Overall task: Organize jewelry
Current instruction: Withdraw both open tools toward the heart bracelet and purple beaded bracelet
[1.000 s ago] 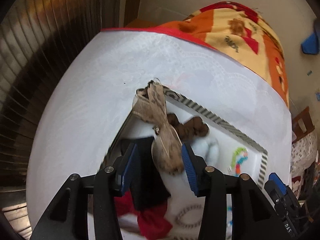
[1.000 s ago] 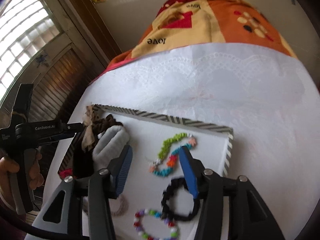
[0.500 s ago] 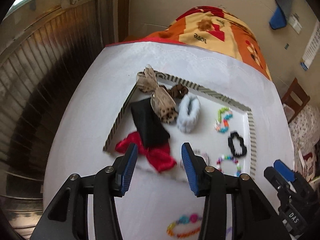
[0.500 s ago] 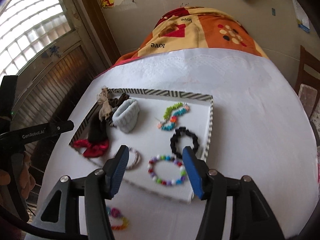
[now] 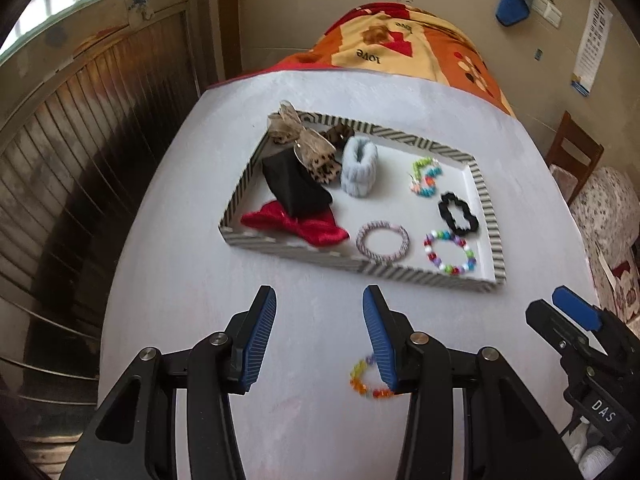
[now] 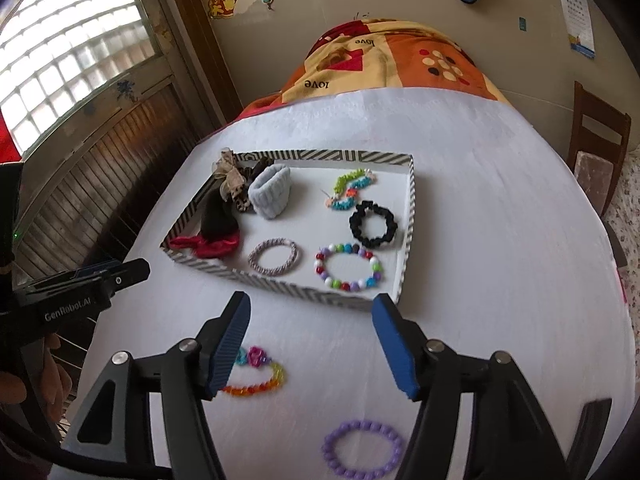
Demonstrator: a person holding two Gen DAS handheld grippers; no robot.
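Observation:
A striped-rim tray [image 5: 486,196] [image 6: 410,216] on the white table holds hair bows, a pale blue scrunchie [image 5: 359,166] [image 6: 270,192], a black scrunchie [image 5: 457,213] [image 6: 373,224] and several bead bracelets [image 6: 347,267]. A rainbow bracelet [image 5: 366,380] [image 6: 256,376] and a purple bead bracelet [image 6: 362,450] lie on the table in front of the tray. My left gripper [image 5: 319,340] is open and empty, next to the rainbow bracelet. My right gripper [image 6: 310,350] is open and empty, above the table between the two loose bracelets.
An orange patterned blanket [image 5: 400,52] [image 6: 392,60] covers the table's far end. A wooden chair [image 6: 598,148] stands at the right. Dark slatted panelling [image 5: 80,160] runs along the left. The other gripper shows at the edge of each view [image 5: 584,344] [image 6: 80,288].
Both grippers have pulled back from over the tray toward the table's near edge. The leopard-print bow now lies free in the tray, and the loose bracelets have come into view.

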